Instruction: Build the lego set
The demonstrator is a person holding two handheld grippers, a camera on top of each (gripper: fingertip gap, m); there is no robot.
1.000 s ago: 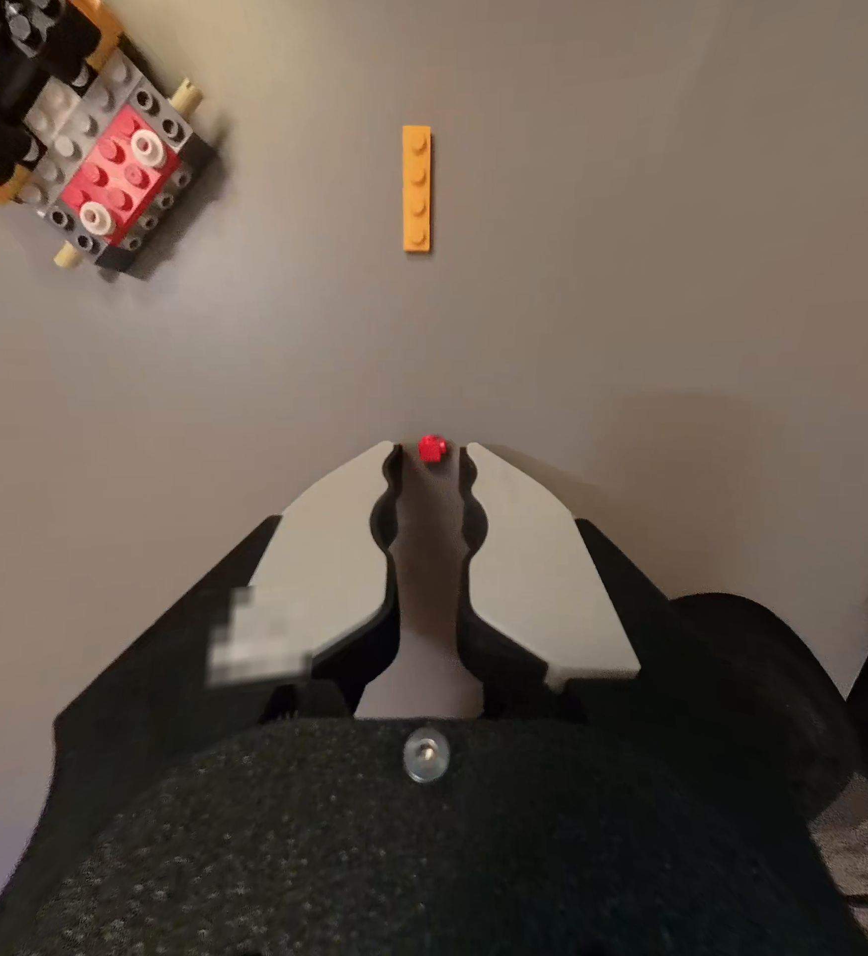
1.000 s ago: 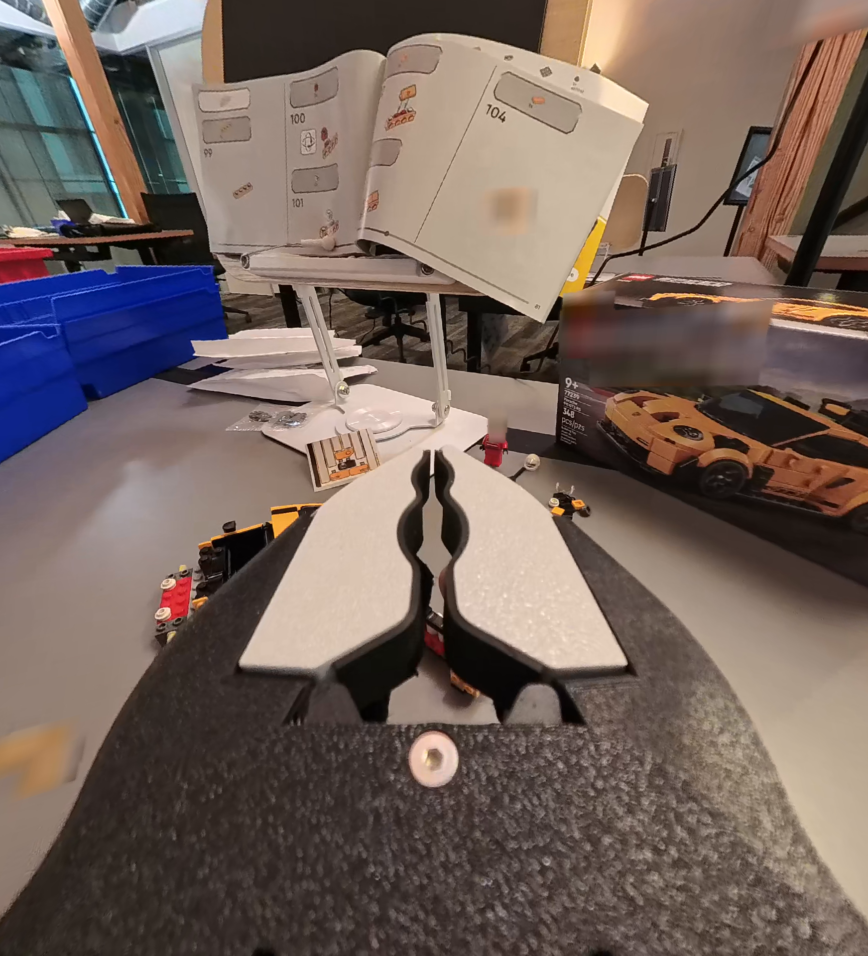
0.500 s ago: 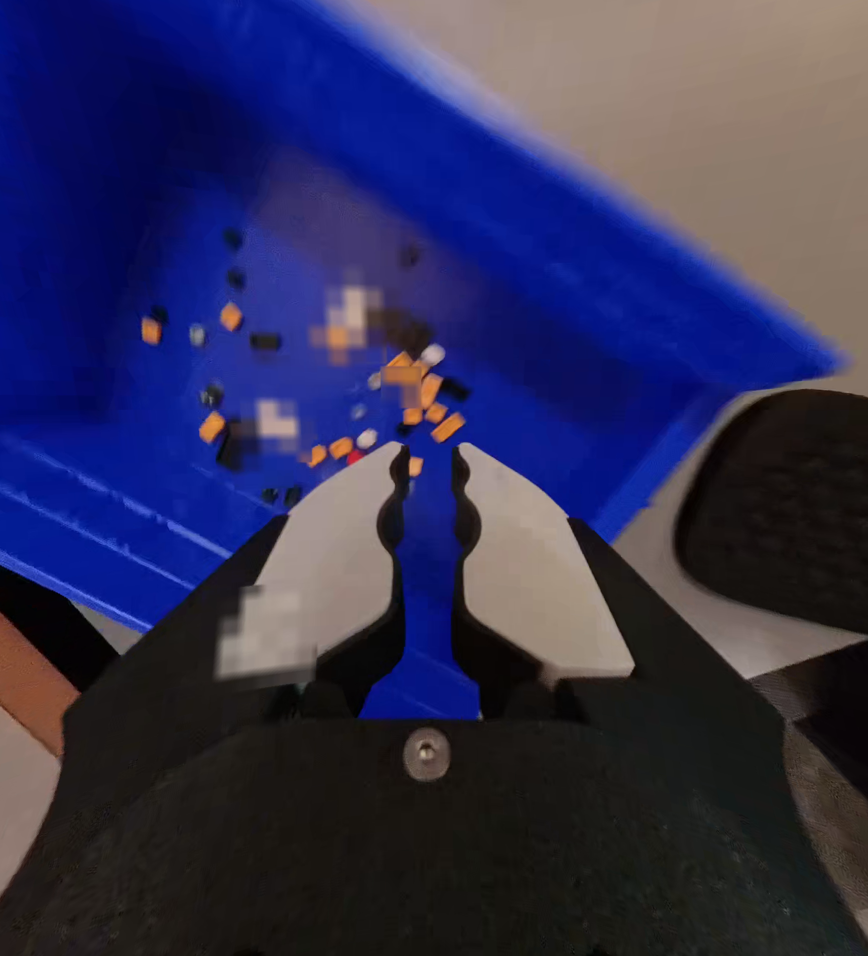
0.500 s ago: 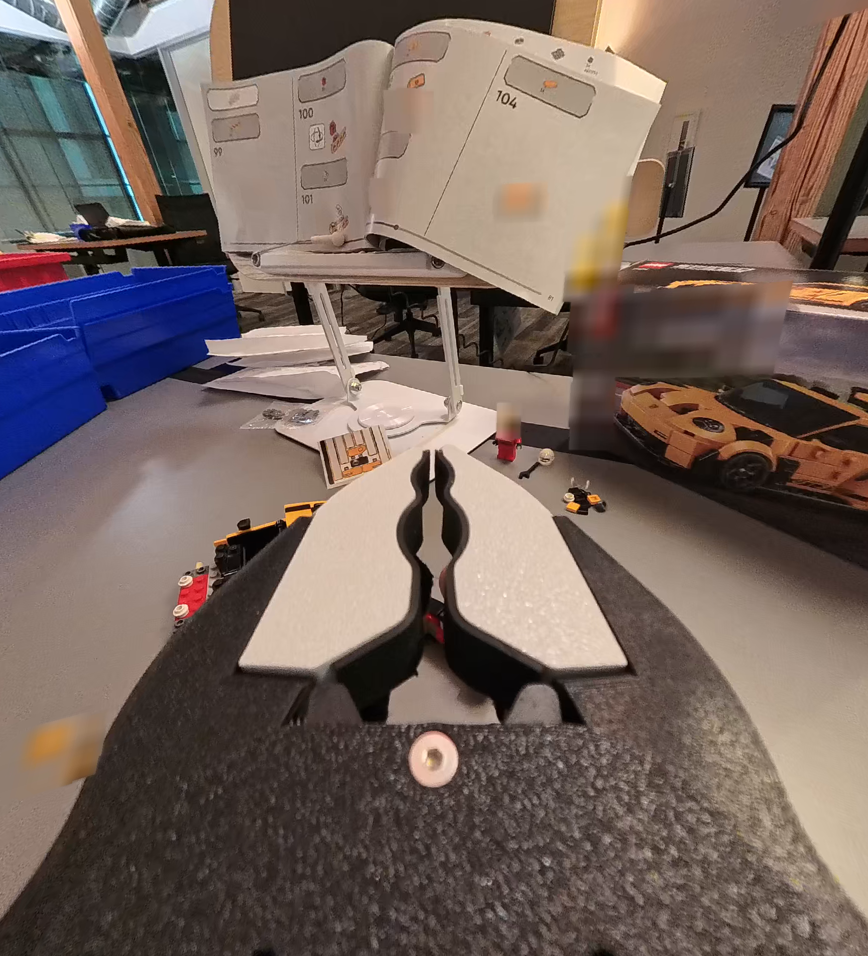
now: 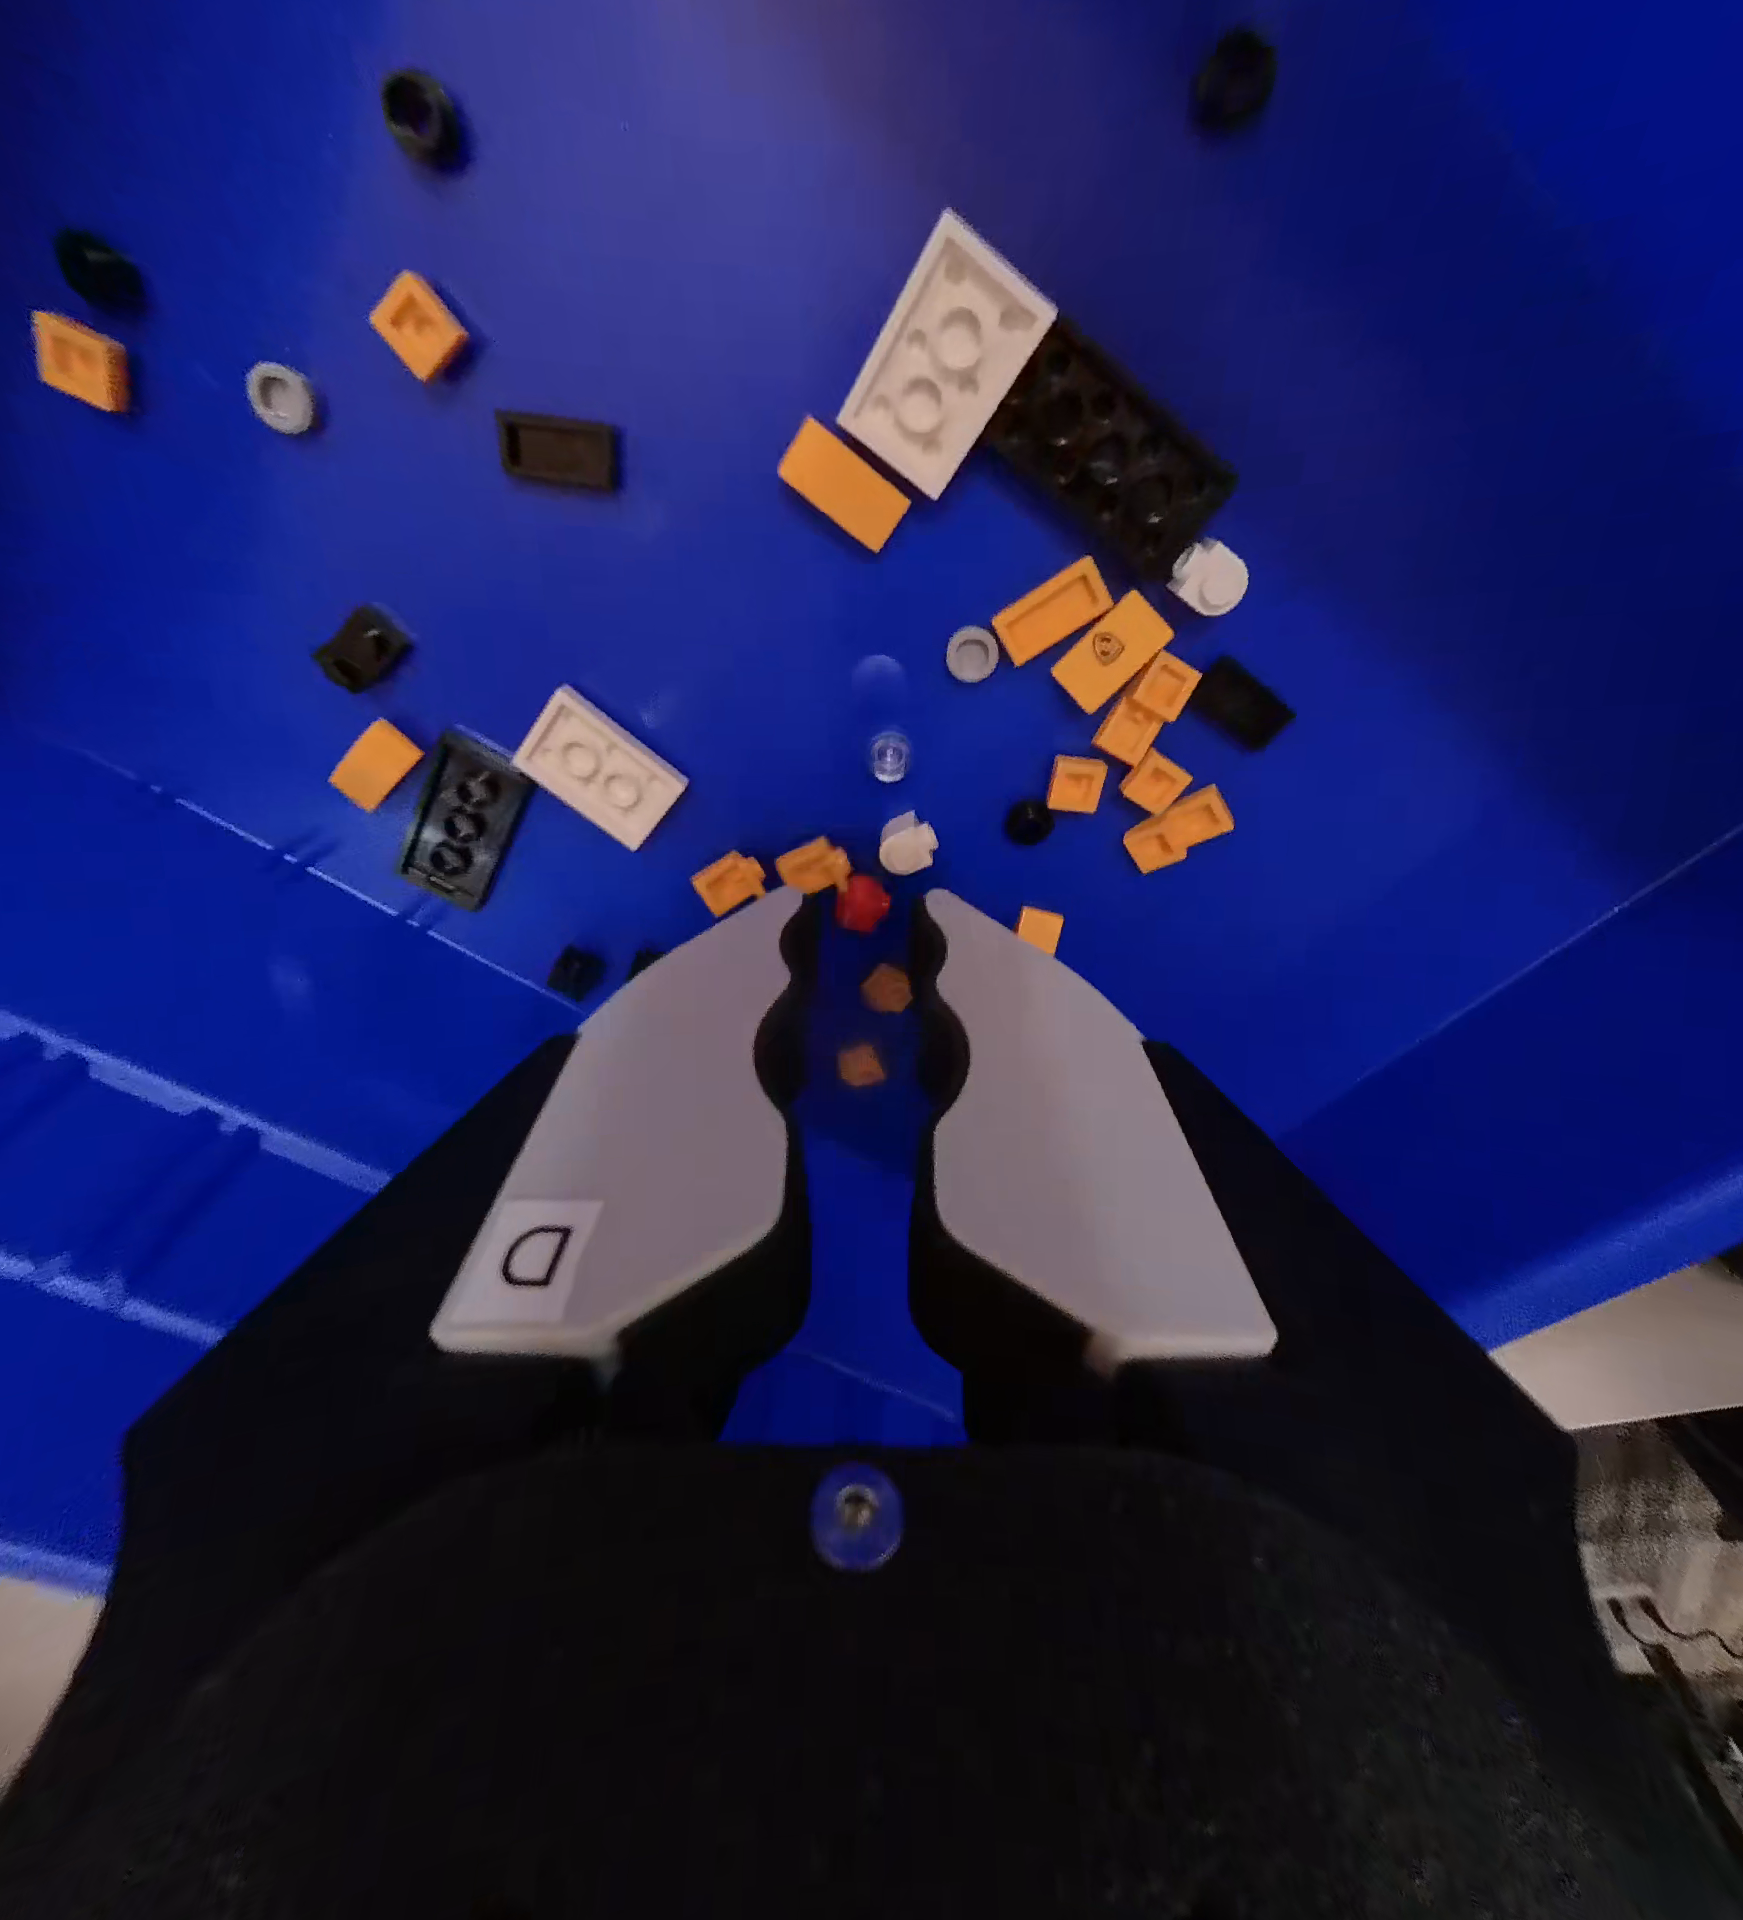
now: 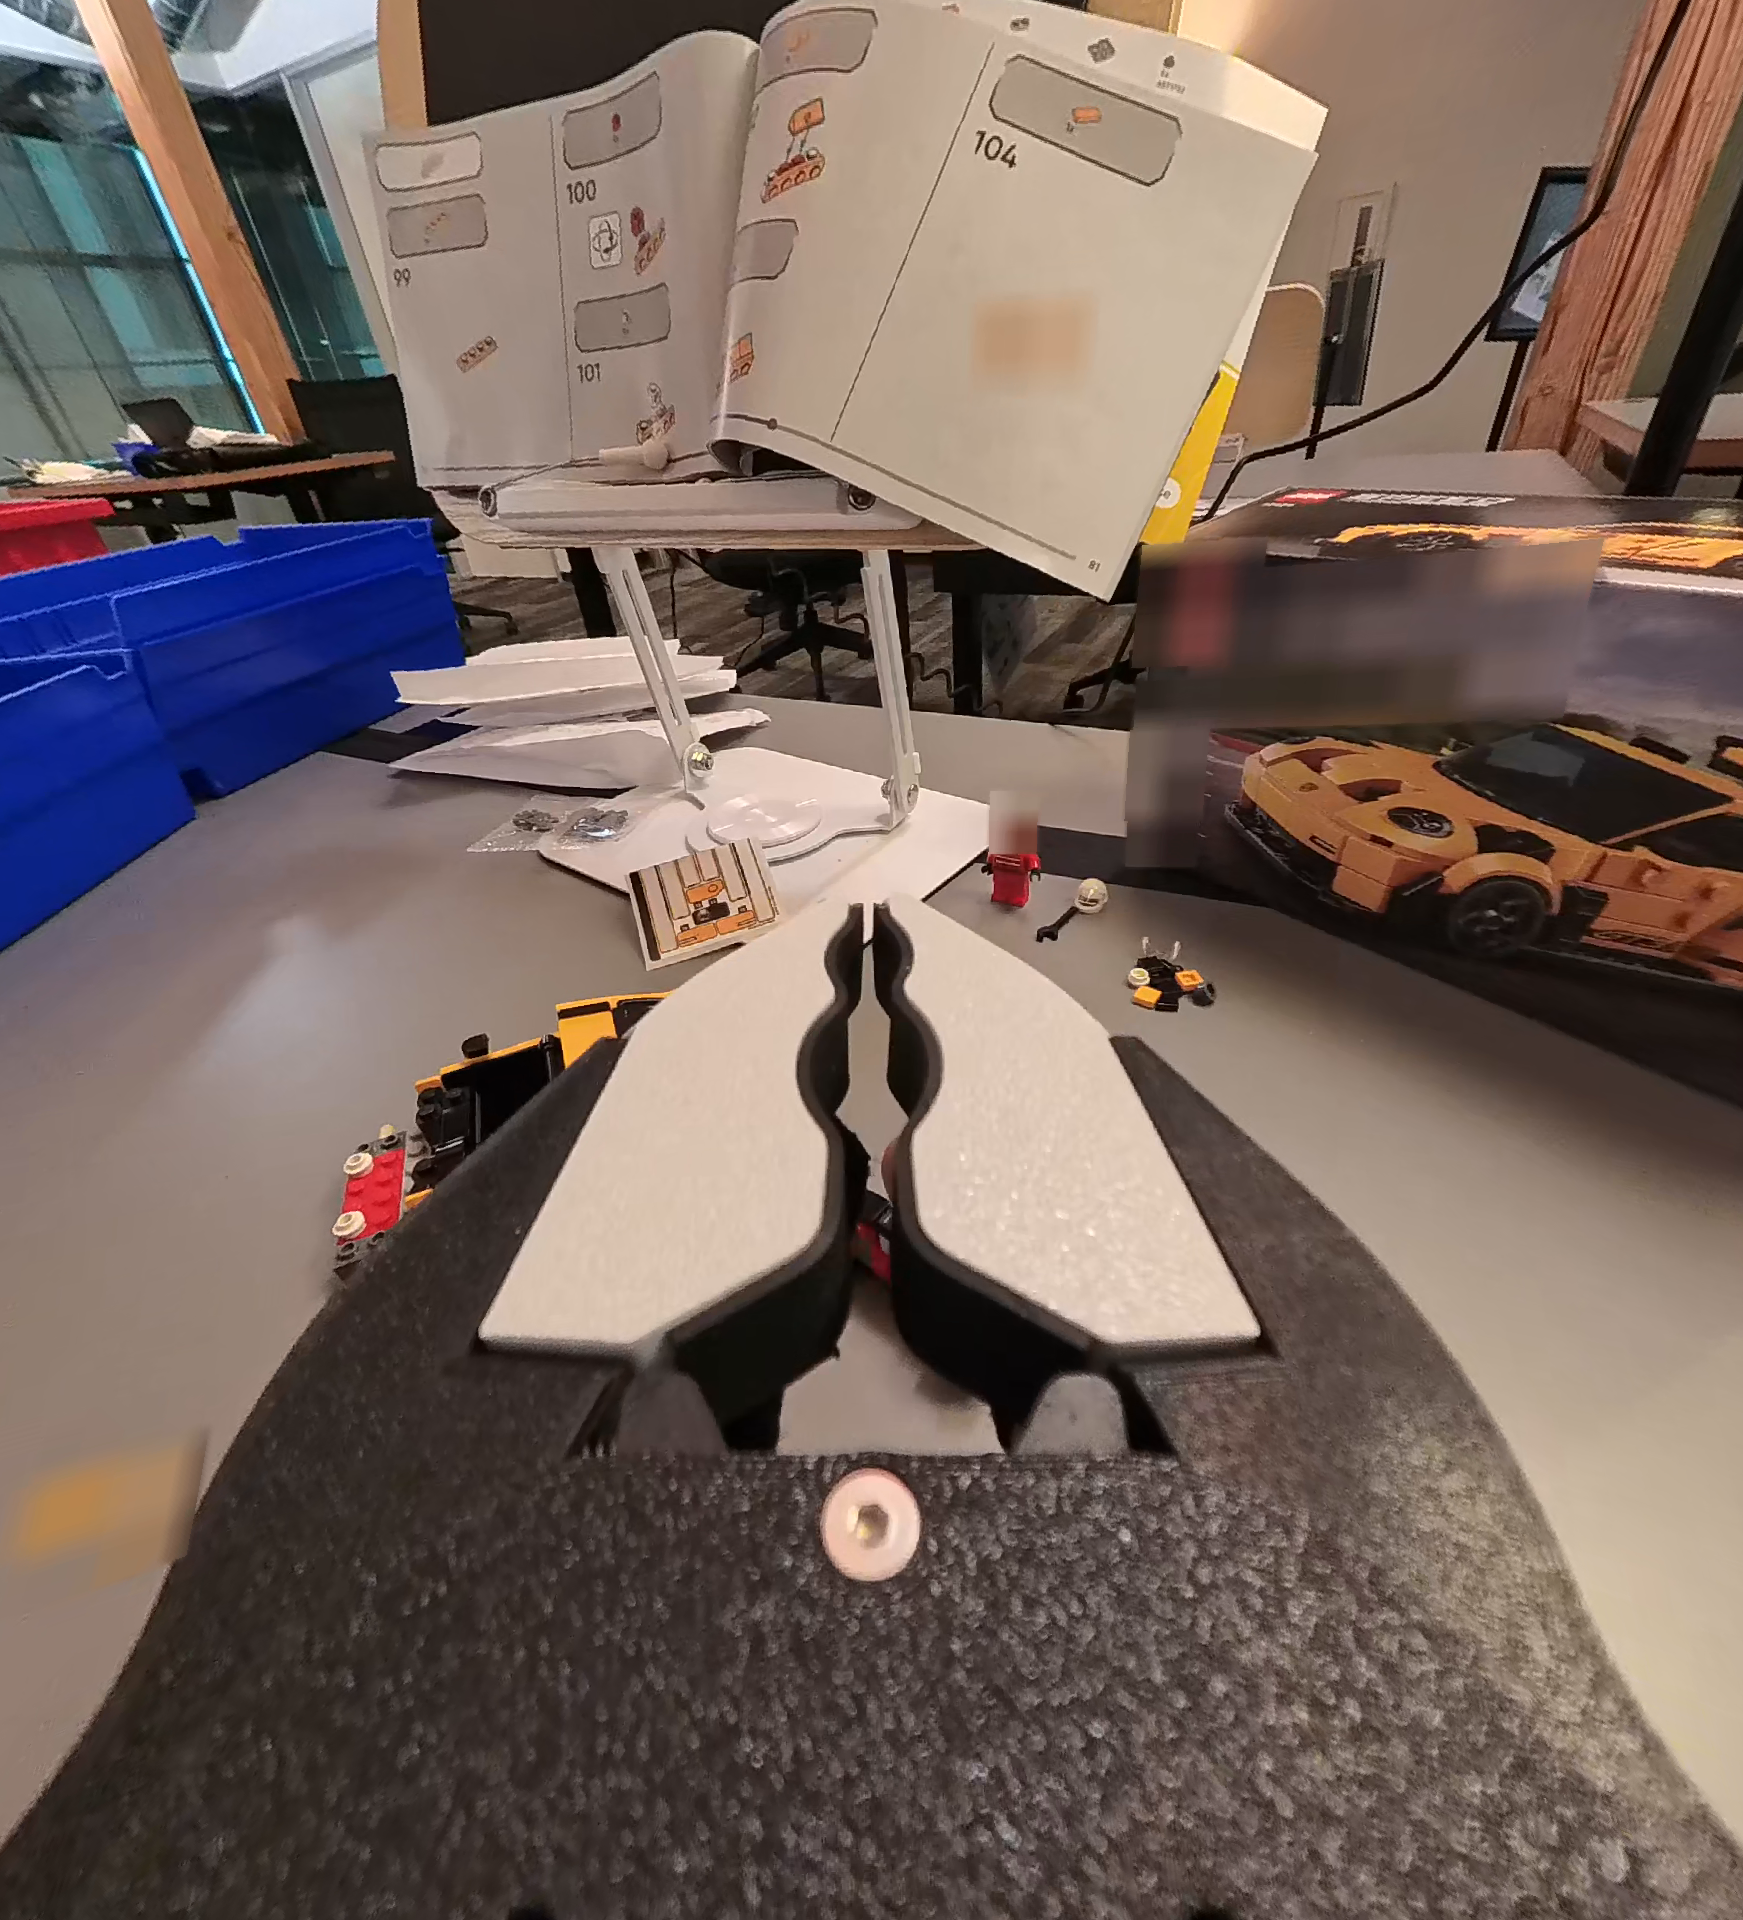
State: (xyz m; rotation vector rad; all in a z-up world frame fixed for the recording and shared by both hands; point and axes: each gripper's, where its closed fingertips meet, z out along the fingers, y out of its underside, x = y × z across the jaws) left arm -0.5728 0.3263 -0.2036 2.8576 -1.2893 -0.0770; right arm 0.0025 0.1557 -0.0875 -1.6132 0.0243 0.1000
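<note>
Blue plastic fills the left wrist view: a blue bin (image 5: 1469,312) whose floor is strewn with loose pieces, orange tiles, white and black plates and small round studs. The left claw (image 5: 862,904) hangs over it with its jaws set narrowly apart, a clear gap showing between the tips. A small red piece (image 5: 860,900) sits right at that gap, just ahead of the tips; whether it is pinched, falling or lying on the bin floor I cannot tell. A white round stud (image 5: 906,842) and an orange clip piece (image 5: 811,864) lie just beyond it, close enough to crowd a pick.

Over on the grey desk (image 6: 223,987), the right claw (image 6: 867,912) has its tips nearly closed, with no piece visible at the tips; something red and dark shows deep in its throat, too hidden to name. The half-built car (image 6: 493,1091) lies low and to the left of that claw, its red plate toward the camera. An instruction booklet (image 6: 846,260) stands open on a white stand (image 6: 794,821), with the set box (image 6: 1521,779) to the right.

My judgement: the next move turns on the red piece lying dead ahead of the left claw, on its centre line. That claw is the nearer one by far. The piece is too small to show a long axis, so alignment matters less than keeping clear of the neighbours.
</note>
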